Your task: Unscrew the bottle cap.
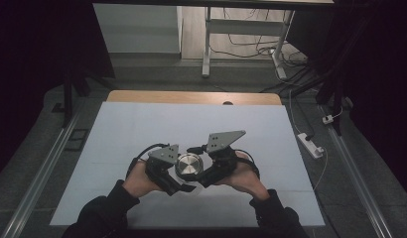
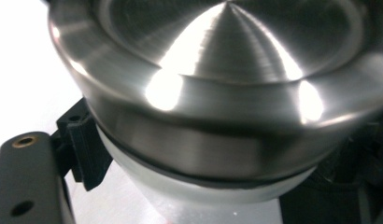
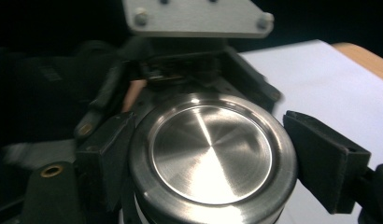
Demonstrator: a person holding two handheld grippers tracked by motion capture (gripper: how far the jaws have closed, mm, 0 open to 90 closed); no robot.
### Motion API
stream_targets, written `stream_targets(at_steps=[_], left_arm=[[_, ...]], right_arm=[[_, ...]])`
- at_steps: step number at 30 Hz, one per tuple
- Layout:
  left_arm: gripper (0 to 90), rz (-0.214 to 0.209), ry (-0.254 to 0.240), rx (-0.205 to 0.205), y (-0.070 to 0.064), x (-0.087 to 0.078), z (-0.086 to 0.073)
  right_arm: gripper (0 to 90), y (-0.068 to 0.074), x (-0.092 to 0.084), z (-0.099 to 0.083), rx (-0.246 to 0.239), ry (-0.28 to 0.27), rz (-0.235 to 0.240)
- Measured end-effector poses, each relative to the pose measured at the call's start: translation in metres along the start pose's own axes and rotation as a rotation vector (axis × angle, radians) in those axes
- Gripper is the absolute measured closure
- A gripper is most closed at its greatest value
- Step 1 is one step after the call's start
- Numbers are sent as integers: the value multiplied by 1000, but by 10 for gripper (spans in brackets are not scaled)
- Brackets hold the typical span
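Note:
A round jar with a brushed metal lid point(image 1: 189, 165) is held between both grippers near the front middle of the white sheet point(image 1: 142, 129). My left gripper point(image 1: 183, 179) is shut on the jar's white body point(image 2: 203, 193), just below the lid point(image 2: 227, 93); one of its fingers point(image 2: 84, 149) shows at the jar's left side. From the right, my right gripper point(image 1: 200, 172) is shut on the lid point(image 3: 210, 154), with a finger point(image 3: 105, 149) against each side of the rim. The left gripper's grey plate point(image 3: 199, 16) sits right behind the jar.
The white sheet covers a wooden table whose far edge point(image 1: 191, 96) shows at the back. A white power strip point(image 1: 310, 144) and cables lie on the floor to the right. A desk frame's legs point(image 1: 206, 49) stand beyond the table. Dark surroundings flank both sides.

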State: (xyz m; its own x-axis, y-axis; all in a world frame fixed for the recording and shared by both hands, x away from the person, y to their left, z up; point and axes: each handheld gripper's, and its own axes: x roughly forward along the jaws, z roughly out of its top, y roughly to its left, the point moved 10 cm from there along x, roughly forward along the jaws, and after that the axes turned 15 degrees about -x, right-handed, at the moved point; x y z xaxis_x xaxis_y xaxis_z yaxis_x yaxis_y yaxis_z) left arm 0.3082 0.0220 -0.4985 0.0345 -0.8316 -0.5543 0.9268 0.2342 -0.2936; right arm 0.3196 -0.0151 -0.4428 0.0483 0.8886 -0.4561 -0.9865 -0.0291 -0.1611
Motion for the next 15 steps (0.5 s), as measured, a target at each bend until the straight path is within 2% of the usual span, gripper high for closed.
stream_targets(at_steps=[5,7,8,9,11,12,14,15], left_arm=[[155,-81,14,51,-12,4,-2],[155,-73,8,46,-12,5,-1],[155,-51,5,36,-10,4,0],[155,-15,2,24,-4,3,1],[155,82,-10,-34,10,1,2],[155,127,-21,-62,18,0,2],[155,210,-31,-108,30,-1,0],[155,210,-31,-108,30,-1,0]], right_arm=[[192,13,-5,1,-49,-74,140],[166,14,-7,0,-53,-87,165],[121,11,-7,1,-42,-87,144],[90,6,-7,2,-28,-80,104],[43,-3,-11,5,23,-72,35],[10,-8,-13,6,53,-54,-4],[7,-17,-13,2,107,14,-93],[6,-20,-12,0,124,46,-141]])
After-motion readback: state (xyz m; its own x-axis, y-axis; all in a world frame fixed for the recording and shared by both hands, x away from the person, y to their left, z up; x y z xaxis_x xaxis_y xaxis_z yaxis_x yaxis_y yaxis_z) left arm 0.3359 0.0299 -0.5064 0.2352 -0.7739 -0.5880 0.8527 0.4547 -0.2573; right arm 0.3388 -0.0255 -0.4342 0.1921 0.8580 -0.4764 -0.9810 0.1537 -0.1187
